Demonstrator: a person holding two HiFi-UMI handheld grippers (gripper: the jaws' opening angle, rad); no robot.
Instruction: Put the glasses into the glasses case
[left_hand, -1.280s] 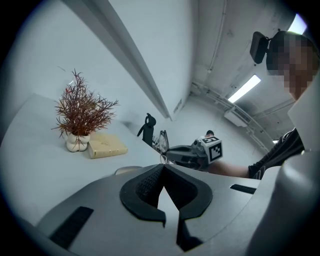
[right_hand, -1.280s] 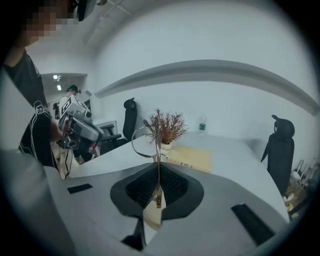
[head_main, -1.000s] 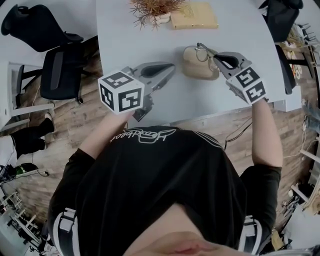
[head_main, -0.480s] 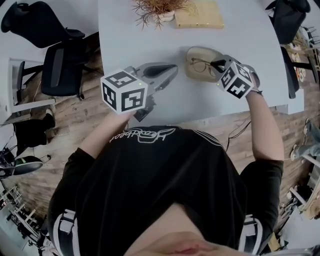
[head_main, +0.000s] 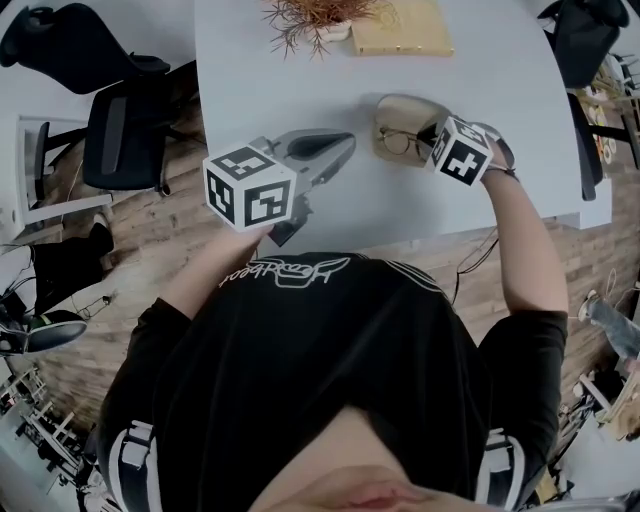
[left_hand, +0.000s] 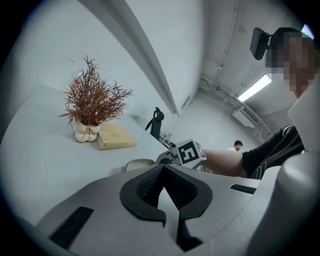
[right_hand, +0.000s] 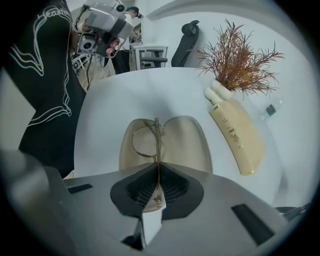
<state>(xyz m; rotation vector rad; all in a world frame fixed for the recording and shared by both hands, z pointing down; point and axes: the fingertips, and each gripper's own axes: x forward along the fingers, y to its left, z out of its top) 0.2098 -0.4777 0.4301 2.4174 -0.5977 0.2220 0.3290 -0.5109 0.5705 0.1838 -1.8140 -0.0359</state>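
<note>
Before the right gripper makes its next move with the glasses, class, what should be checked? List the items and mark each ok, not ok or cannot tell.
1. Grip: the right gripper has its jaws closed on the glasses. Ok.
2. The glasses case lies open, hollow side up. Ok.
3. Line-up: in the right gripper view the glasses hang over the middle of the case. Ok.
4. Whether the glasses already touch the lining. Cannot tell.
5. The left gripper stays apart from the case, low over the table, with nothing in its jaws. Ok.
6. The plant and the yellow box stand clear of the case. Ok.
</note>
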